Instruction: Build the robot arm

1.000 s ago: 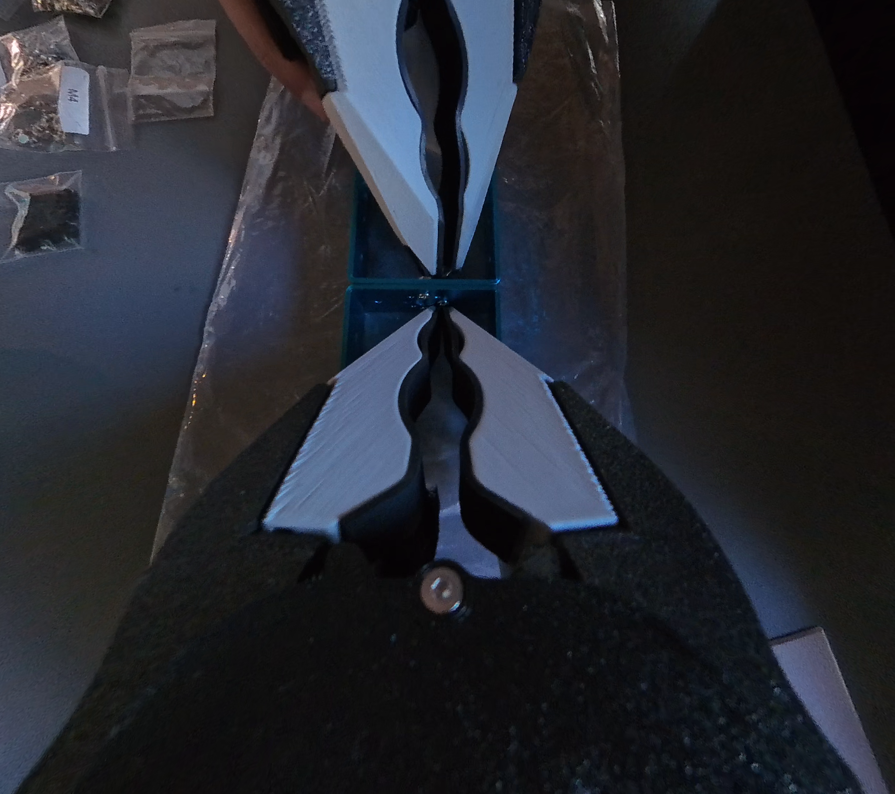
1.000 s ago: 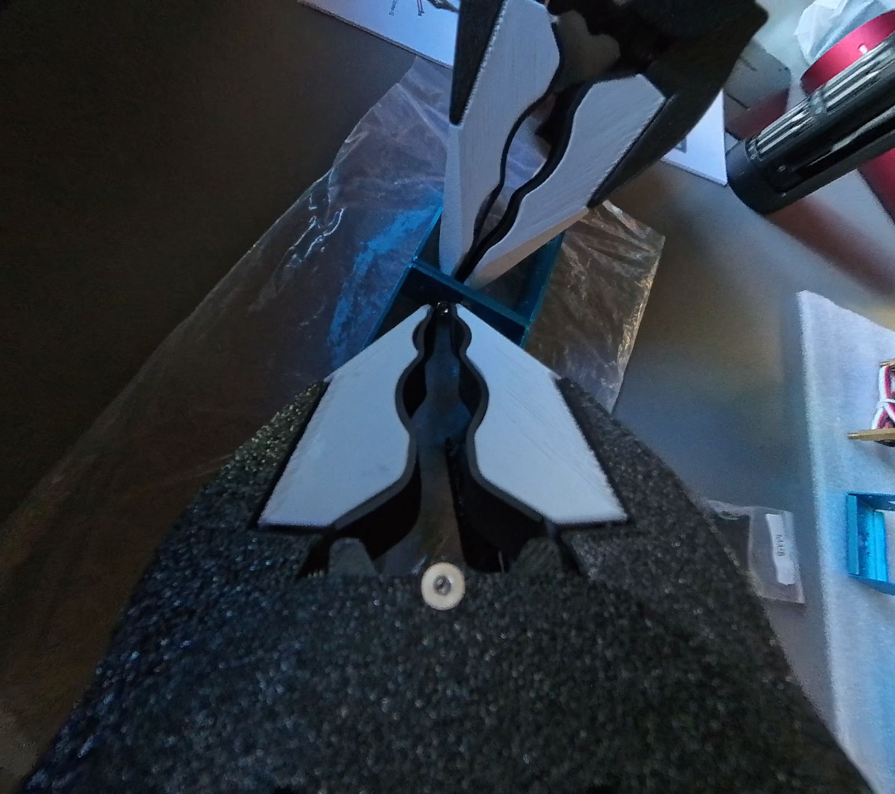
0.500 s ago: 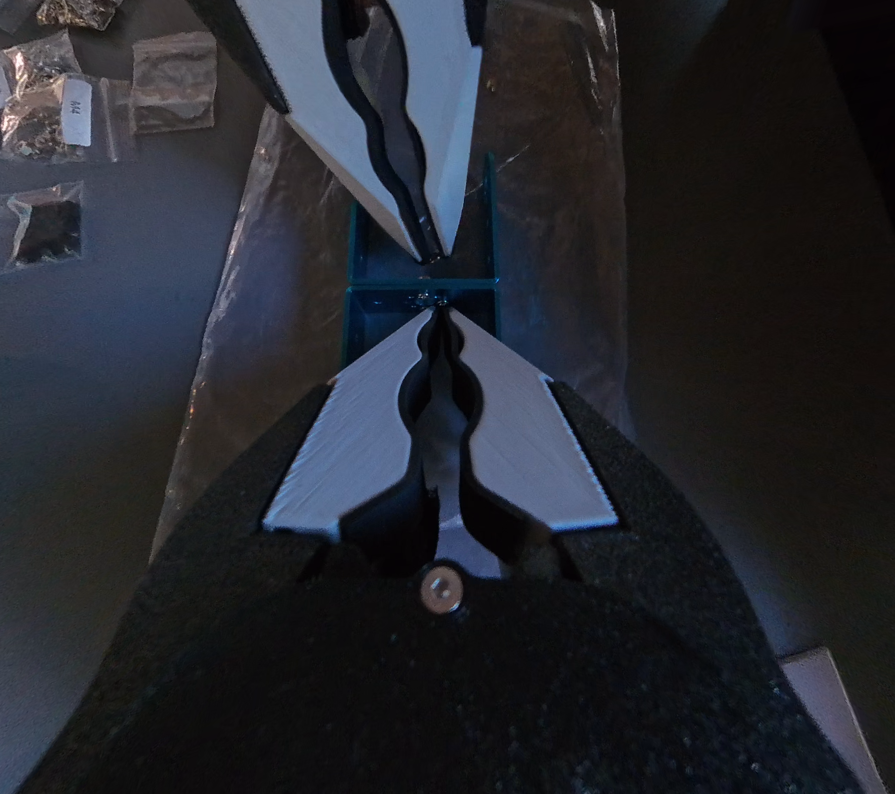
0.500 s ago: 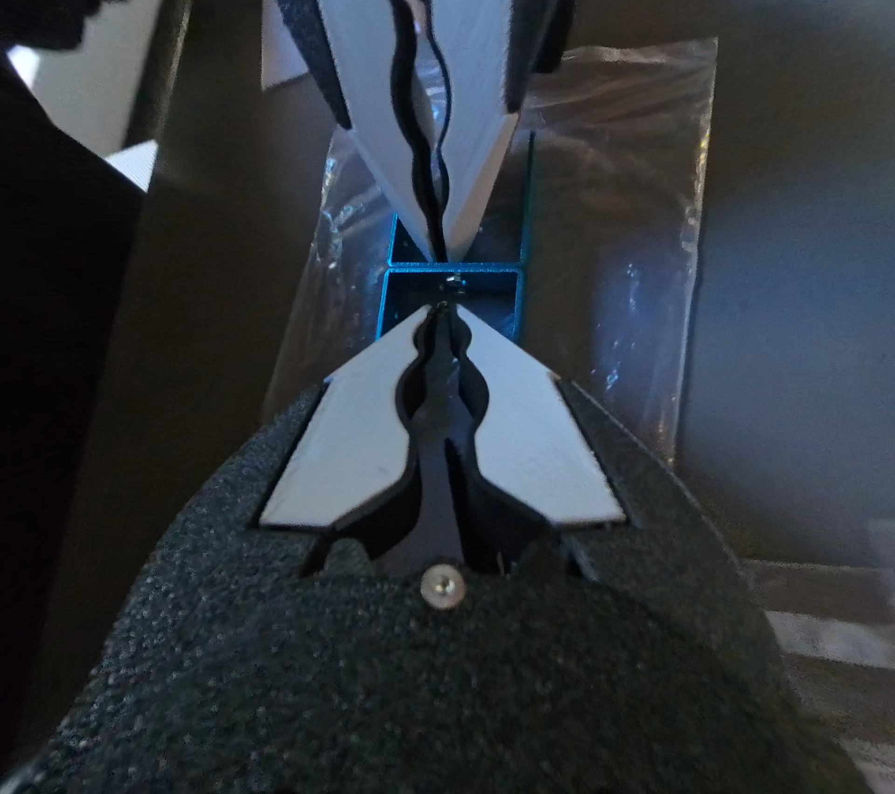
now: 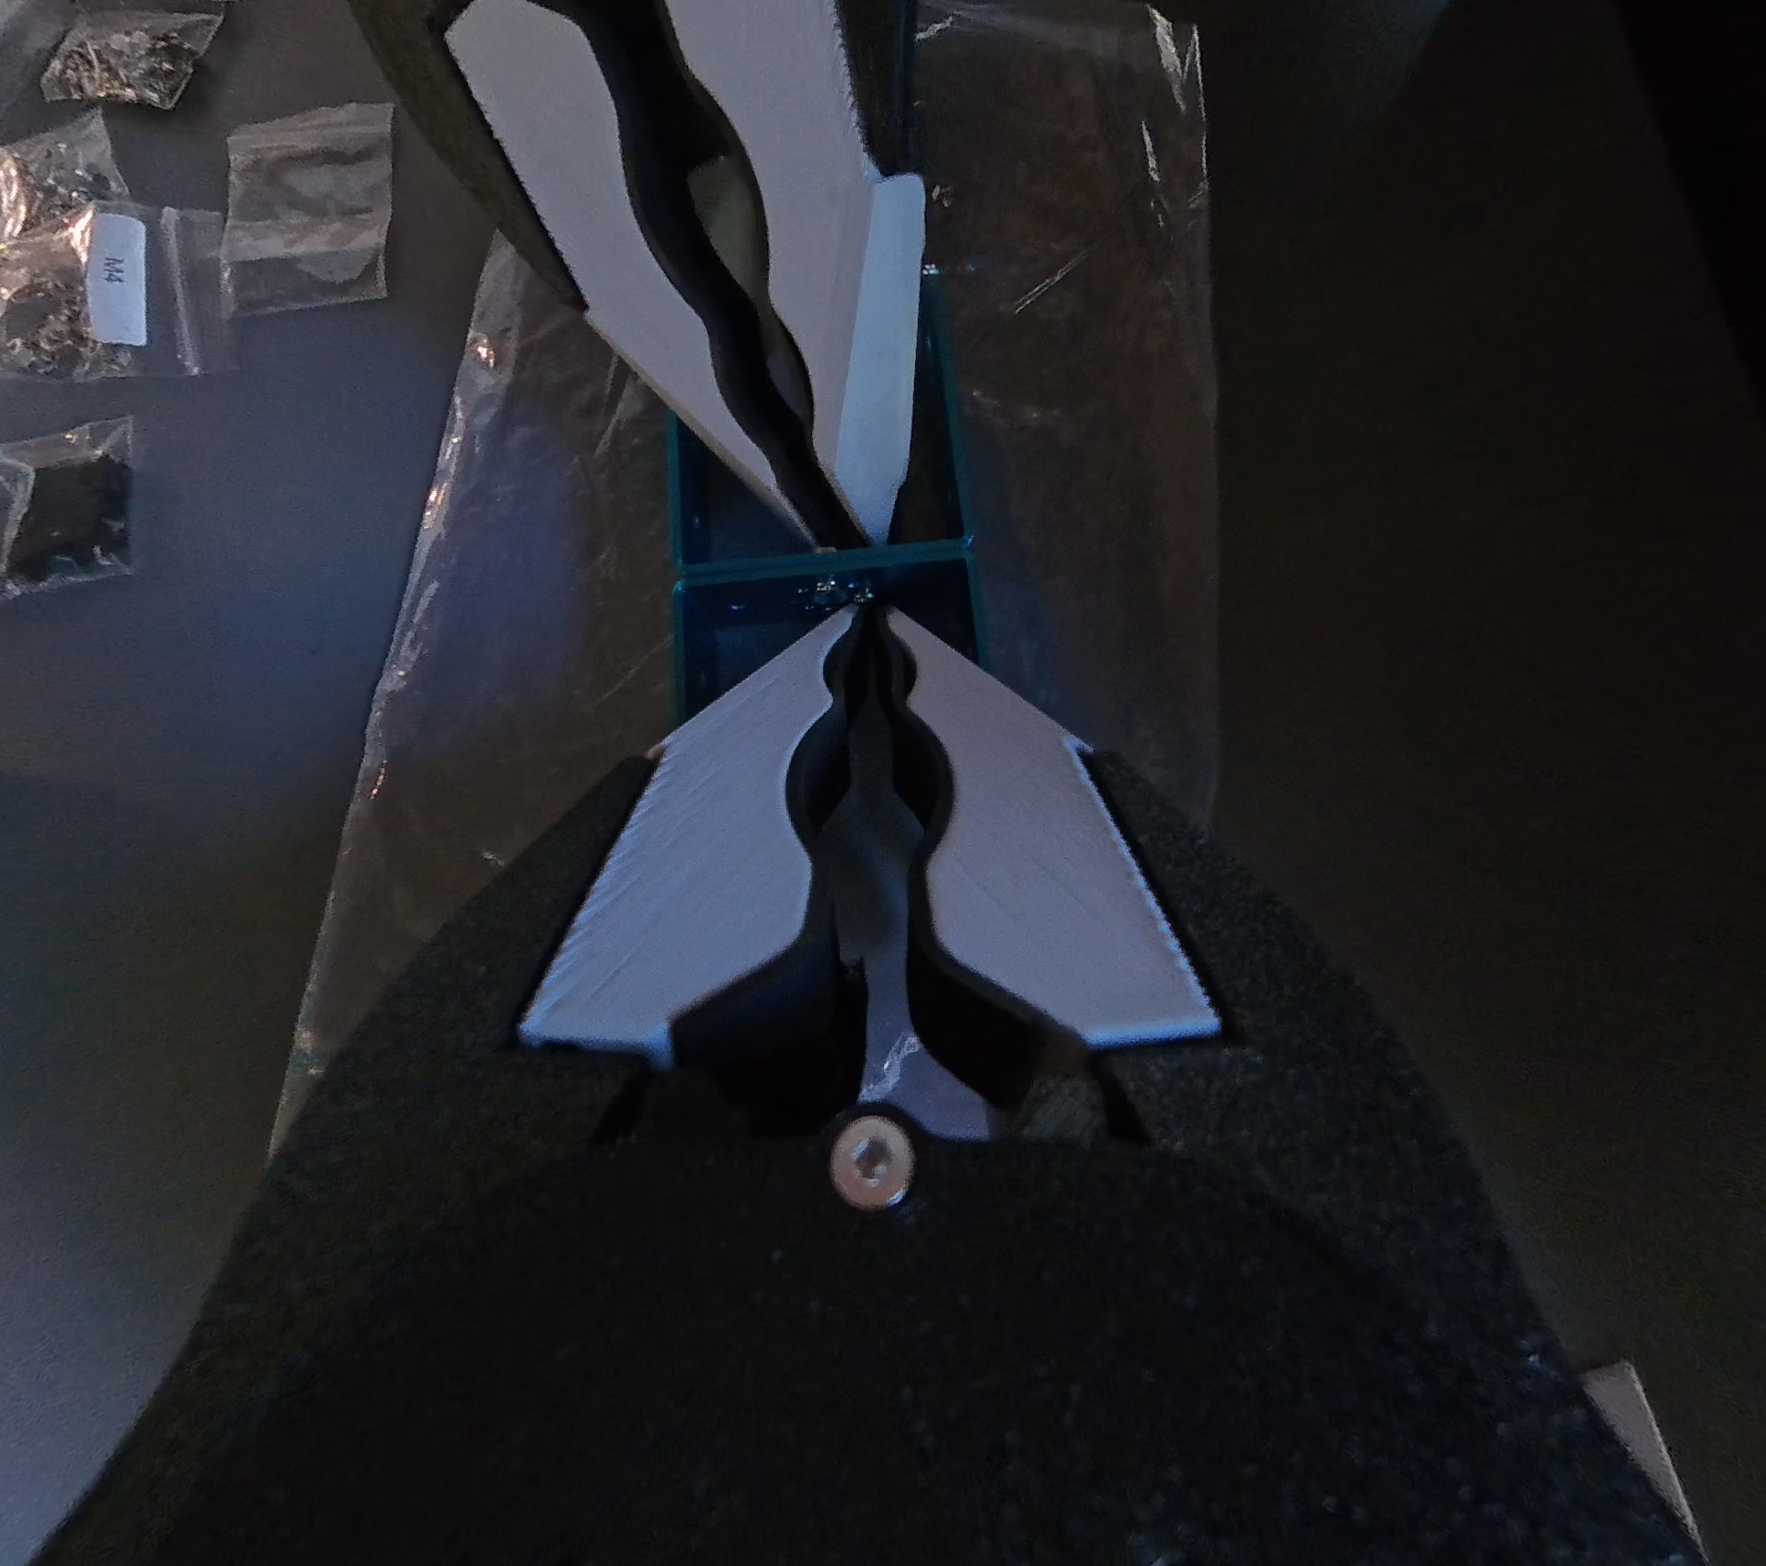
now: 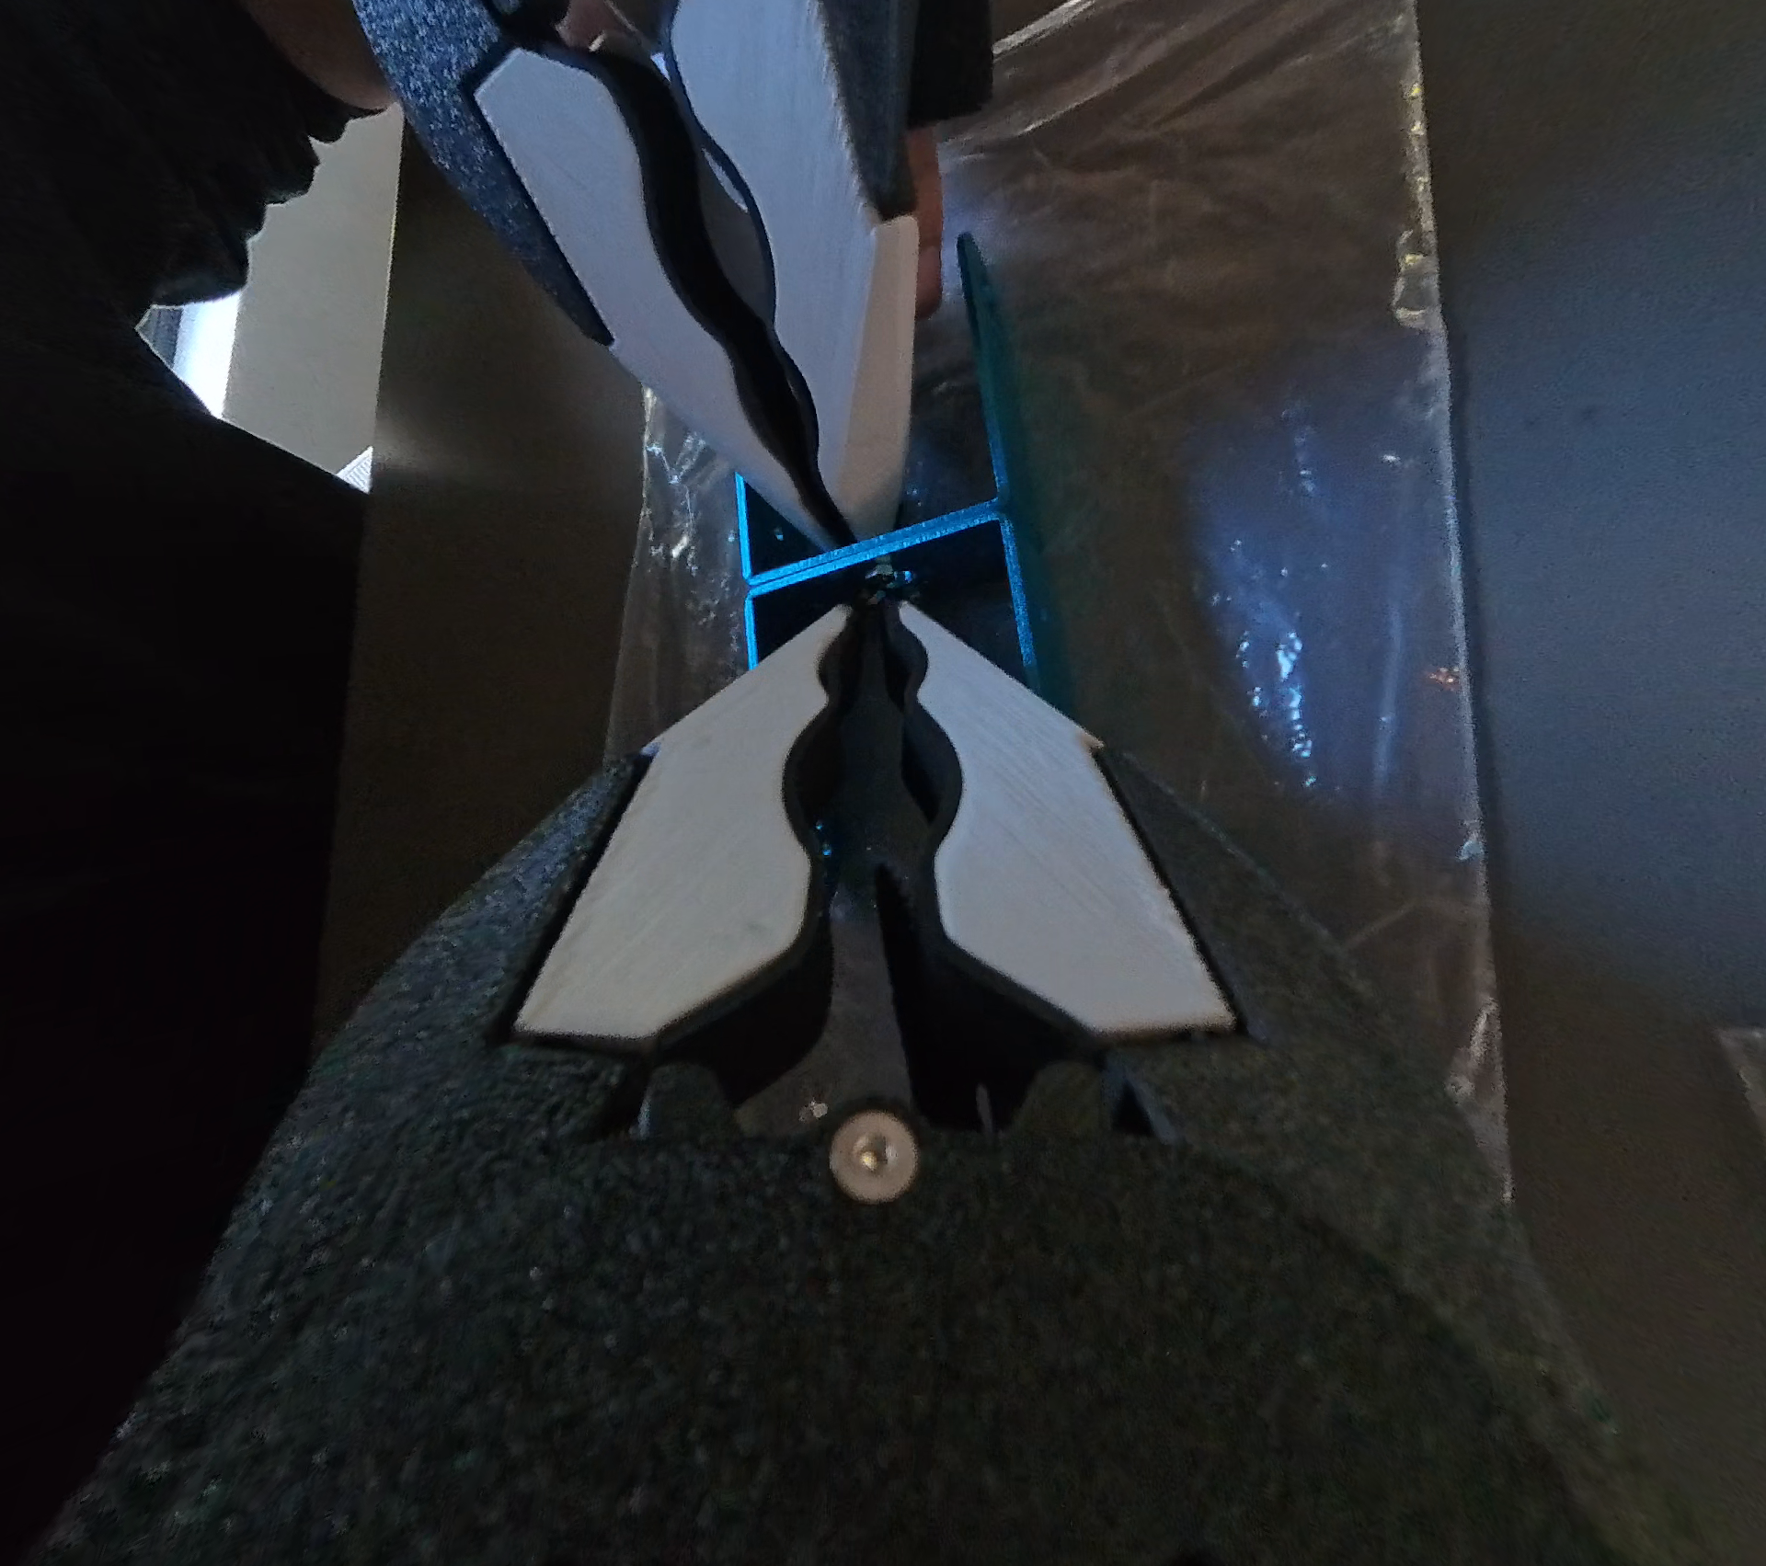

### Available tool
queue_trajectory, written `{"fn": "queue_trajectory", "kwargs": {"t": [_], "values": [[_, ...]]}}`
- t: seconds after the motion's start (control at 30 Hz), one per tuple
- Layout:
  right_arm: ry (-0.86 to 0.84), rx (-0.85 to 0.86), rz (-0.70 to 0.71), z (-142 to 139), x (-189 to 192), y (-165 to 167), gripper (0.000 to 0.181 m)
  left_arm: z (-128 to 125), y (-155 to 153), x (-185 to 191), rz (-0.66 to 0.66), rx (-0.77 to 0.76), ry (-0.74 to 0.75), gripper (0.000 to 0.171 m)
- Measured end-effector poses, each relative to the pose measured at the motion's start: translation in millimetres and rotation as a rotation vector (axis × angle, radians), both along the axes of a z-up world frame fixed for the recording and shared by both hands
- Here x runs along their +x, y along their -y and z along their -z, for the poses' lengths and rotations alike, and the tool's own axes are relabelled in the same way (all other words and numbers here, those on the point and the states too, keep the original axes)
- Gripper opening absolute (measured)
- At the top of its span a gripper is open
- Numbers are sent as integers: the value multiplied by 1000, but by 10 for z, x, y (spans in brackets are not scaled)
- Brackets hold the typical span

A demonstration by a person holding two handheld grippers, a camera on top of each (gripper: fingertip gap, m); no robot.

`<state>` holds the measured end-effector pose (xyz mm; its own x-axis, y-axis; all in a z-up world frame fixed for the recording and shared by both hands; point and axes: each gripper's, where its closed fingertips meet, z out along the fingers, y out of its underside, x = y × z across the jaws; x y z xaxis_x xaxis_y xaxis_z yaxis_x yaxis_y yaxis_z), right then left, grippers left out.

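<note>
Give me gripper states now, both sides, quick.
Left gripper: jaws closed, tips at a small screw on the blue metal bracket.
Right gripper: jaws closed, tips at the same screw from the opposite side; grip unclear.

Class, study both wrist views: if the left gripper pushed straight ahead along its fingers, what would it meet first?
The left gripper, shut, points at the small dark fastener on the blue metal bracket's cross wall, so probably that first. The right gripper tip lies just beyond; depth is unclear.
</note>
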<state>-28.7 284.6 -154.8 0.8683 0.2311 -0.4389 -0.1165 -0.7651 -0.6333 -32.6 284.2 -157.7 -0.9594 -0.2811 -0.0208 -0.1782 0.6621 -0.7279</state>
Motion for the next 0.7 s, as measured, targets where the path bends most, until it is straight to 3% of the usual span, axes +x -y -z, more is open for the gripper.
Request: {"fn": "queue_trajectory", "kwargs": {"t": [0.7], "values": [[-78,-28,-6,-27,-46,47,0,4,38,-30,16,3,4,0]]}}
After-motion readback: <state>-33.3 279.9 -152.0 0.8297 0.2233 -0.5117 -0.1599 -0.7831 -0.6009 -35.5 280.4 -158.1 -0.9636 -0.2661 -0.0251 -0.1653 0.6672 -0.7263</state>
